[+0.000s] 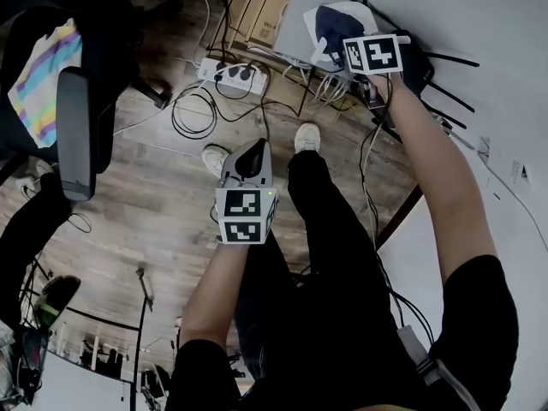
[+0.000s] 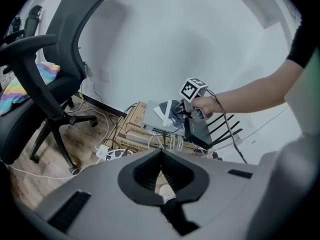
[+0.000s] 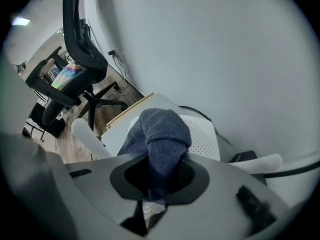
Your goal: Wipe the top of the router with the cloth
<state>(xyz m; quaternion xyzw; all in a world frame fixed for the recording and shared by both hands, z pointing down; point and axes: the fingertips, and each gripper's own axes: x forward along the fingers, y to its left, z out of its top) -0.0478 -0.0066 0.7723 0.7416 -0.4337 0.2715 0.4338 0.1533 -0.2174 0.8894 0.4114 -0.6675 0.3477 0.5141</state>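
Observation:
A white router [image 3: 206, 136] with a perforated top and white antennas sits on a grey box against the wall. My right gripper [image 3: 160, 156] is shut on a blue-grey cloth [image 3: 162, 131], which rests bunched on the router's top. In the head view the cloth [image 1: 332, 26] covers the router [image 1: 313, 17] under the right gripper [image 1: 353, 48]. From the left gripper view the cloth [image 2: 173, 112] and the right gripper [image 2: 188, 104] show far ahead. My left gripper [image 1: 254, 154] hangs low over the floor, away from the router, its jaws [image 2: 161, 156] together and empty.
A black router [image 1: 419, 62] with thin antennas stands right of the white one. Cardboard boxes [image 1: 270, 7], a power strip [image 1: 229, 74] and tangled cables [image 1: 195, 114] lie on the wooden floor. An office chair [image 1: 77, 127] stands at left. The person's legs and shoes are below.

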